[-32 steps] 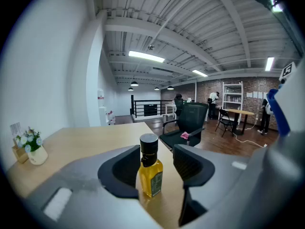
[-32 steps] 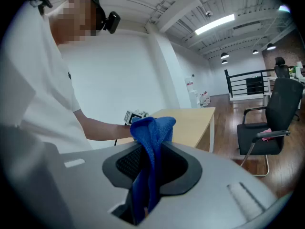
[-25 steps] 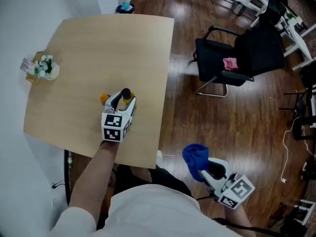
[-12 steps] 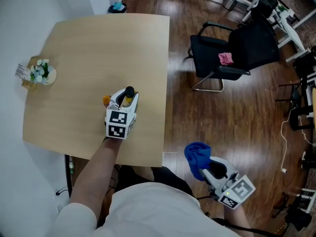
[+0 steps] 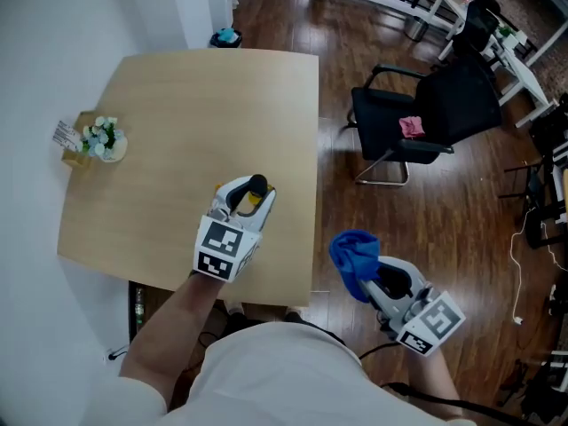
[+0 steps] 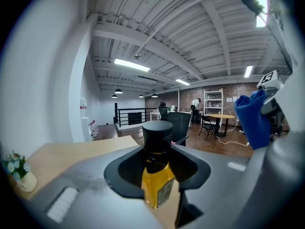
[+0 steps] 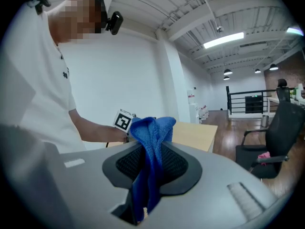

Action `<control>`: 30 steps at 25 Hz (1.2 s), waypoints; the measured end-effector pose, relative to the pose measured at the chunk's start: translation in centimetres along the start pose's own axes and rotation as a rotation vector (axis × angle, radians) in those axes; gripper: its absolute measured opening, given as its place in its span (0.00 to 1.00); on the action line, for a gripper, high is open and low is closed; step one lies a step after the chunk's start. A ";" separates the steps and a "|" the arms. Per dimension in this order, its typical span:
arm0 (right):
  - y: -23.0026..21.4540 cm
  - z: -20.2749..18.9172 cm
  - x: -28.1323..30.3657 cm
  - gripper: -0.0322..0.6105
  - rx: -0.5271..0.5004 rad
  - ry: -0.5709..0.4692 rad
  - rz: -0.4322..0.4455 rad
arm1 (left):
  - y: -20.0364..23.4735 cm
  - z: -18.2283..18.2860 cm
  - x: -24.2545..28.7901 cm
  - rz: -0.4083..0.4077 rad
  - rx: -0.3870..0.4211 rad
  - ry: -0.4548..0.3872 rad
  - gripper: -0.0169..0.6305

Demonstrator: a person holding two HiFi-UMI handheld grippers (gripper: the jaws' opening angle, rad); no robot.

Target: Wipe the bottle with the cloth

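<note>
A small bottle (image 6: 157, 175) of amber liquid with a black cap (image 5: 257, 185) stands upright between the jaws of my left gripper (image 5: 251, 194), which is shut on it above the light wooden table (image 5: 177, 131) near its right edge. My right gripper (image 5: 368, 280) is off the table to the right, over the floor, shut on a bunched blue cloth (image 5: 351, 261) (image 7: 150, 151) that sticks up out of its jaws. In the left gripper view the blue cloth (image 6: 252, 120) shows at the right, apart from the bottle.
A small pot of flowers (image 5: 102, 140) with a tag sits near the table's left edge. A black office chair (image 5: 435, 105) carrying a pink item (image 5: 412, 127) stands on the wooden floor to the right. Desks and railings lie further back.
My left gripper with the bottle has shifted right, toward the table's right edge and closer to the cloth. The right gripper has stayed about where it was.
</note>
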State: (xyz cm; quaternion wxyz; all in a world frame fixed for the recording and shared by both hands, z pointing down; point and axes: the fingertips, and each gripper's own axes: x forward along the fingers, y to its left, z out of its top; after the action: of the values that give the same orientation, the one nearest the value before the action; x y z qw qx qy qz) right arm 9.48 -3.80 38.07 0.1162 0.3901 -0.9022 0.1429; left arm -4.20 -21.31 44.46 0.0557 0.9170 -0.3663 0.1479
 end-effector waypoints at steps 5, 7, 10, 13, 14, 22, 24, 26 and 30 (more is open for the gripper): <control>1.5 6.0 5.0 0.19 -0.136 -0.066 0.083 | -1.1 1.1 -3.1 -0.071 0.042 0.017 0.26; 2.6 8.4 7.1 0.19 -0.205 -0.081 0.127 | -1.5 1.2 -3.8 -0.089 0.056 0.026 0.26; 4.6 11.4 10.0 0.19 -0.288 -0.095 0.189 | -1.8 1.6 -4.6 -0.107 0.096 0.038 0.26; 7.1 13.1 12.6 0.19 -0.367 -0.083 0.262 | -2.2 1.9 -5.1 -0.122 0.131 0.052 0.26; 7.9 13.1 13.4 0.19 -0.408 -0.063 0.284 | -2.3 1.8 -5.1 -0.126 0.141 0.057 0.26; 8.7 12.0 15.6 0.19 -0.493 0.056 0.279 | -2.4 0.1 -5.7 -0.139 0.157 0.091 0.26; 7.6 11.8 15.3 0.19 -0.457 0.060 0.257 | -2.6 0.1 -5.9 -0.150 0.160 0.089 0.26; 6.3 11.6 15.0 0.19 -0.426 0.064 0.224 | -2.7 0.3 -6.0 -0.160 0.170 0.087 0.26; 3.5 11.5 13.8 0.19 -0.424 0.060 0.124 | -2.9 2.2 -6.1 -0.185 0.184 0.058 0.26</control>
State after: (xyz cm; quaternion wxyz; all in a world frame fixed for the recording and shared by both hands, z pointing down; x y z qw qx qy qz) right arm -3.42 -14.74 31.22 0.2132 0.2961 -0.9305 -0.0316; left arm -5.92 -15.70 40.51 -0.0046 0.9434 -0.2633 0.2016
